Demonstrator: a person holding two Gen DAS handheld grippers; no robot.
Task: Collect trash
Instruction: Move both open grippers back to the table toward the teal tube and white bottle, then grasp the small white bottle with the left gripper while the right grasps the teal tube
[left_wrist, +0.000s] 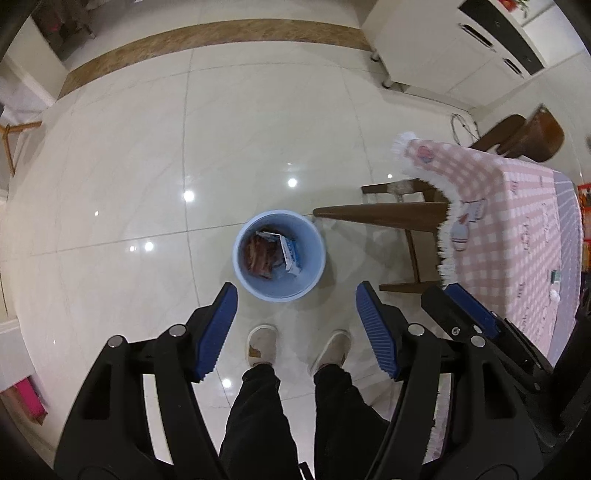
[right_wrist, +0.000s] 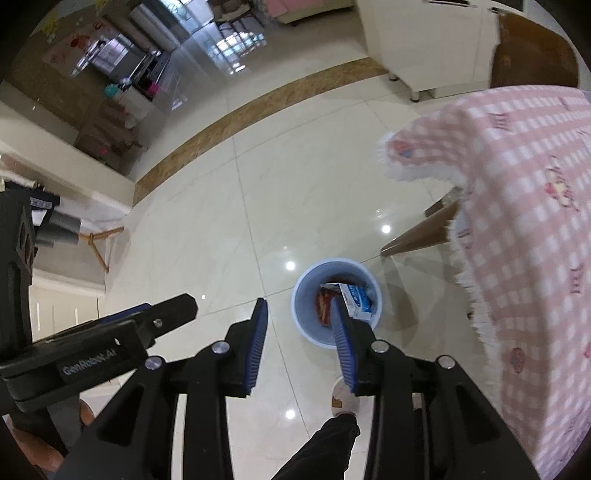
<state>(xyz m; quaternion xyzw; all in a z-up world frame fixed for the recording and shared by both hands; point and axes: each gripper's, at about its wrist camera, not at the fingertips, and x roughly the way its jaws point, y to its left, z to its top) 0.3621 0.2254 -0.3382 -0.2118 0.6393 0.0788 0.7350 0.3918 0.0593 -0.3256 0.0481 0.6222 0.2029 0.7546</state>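
On floor: one bin (left_wrist: 279, 291), two wrappers inside; both hand-held grippers (left_wrist: 295, 321) spread, empty.

Both wrist views high, facing down, sharing blue bin (left_wrist: 279, 255)

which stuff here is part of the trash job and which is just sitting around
Job: blue bin, carton and brown wrapper inside it, both grippers with open, empty jaws.
Just around: table with pink checked cloth, wooden chair, white cabinet.
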